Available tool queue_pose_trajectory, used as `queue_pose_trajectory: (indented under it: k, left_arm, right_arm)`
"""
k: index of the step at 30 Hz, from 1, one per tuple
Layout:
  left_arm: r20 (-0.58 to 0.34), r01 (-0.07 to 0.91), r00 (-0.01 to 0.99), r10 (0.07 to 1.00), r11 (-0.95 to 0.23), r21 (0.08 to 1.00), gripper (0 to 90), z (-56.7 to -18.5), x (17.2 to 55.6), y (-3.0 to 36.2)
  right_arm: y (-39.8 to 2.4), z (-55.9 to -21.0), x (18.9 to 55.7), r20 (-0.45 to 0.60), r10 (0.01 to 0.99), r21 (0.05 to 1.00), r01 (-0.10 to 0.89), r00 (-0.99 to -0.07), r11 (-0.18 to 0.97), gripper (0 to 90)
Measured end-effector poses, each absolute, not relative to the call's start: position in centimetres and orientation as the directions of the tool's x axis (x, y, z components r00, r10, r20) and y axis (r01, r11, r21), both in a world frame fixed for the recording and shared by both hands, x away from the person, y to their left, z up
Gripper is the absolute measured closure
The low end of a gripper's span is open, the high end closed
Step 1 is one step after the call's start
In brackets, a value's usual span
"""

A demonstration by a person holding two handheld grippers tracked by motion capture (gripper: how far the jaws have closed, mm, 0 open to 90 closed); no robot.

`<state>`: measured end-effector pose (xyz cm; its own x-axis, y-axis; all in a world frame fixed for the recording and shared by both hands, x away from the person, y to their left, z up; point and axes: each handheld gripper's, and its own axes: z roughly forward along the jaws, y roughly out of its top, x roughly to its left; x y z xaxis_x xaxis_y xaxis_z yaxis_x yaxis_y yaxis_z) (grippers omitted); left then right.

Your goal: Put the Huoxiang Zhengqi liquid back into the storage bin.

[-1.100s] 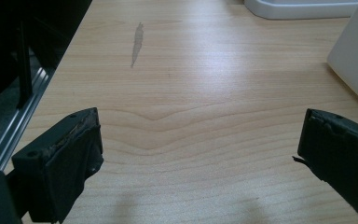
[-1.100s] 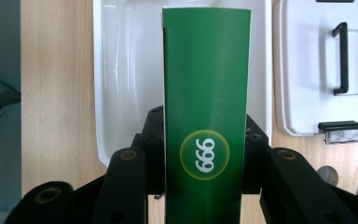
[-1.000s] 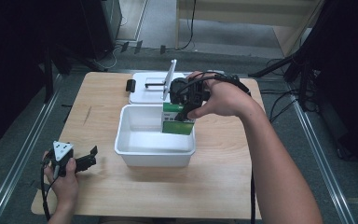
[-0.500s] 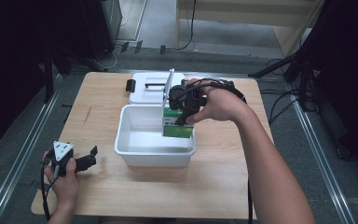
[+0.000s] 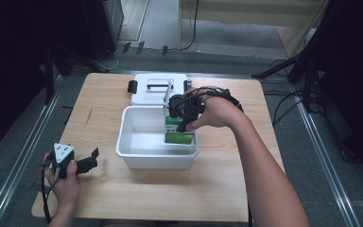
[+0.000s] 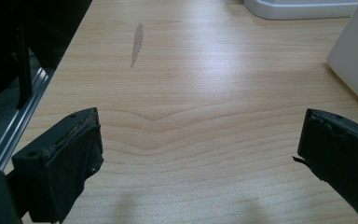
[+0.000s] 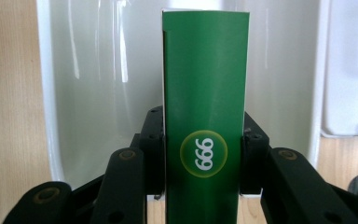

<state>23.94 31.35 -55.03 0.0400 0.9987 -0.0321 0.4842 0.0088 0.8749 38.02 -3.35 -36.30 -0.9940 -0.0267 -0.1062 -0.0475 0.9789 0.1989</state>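
The right gripper (image 5: 181,113) is clamped on a green box (image 7: 205,121) marked "999", its jaws pressing both narrow sides, and holds it inside the white bin (image 5: 132,149) at the right end — low, though whether it touches the bottom I cannot tell. Judging from this, the placing looks nearly done; what seems left is the release and perhaps fitting the white lid (image 5: 144,97) lying just beyond the bin. The left gripper (image 5: 82,164) rests on the near left tabletop (image 6: 182,93), jaws wide apart, holding nothing.
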Motion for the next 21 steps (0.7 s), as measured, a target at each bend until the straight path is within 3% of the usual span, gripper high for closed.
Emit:
queue_pose_trajectory:
  k: [21]
  left_arm:
    - [-0.032, 0.484, 0.042, 0.999, 0.008, 0.875, 0.6, -55.0, 23.9, 31.4]
  right_arm:
    - [-2.7, -39.4, 38.3, -0.097, -0.033, 0.171, -0.049, -0.995, 0.984, 62.8]
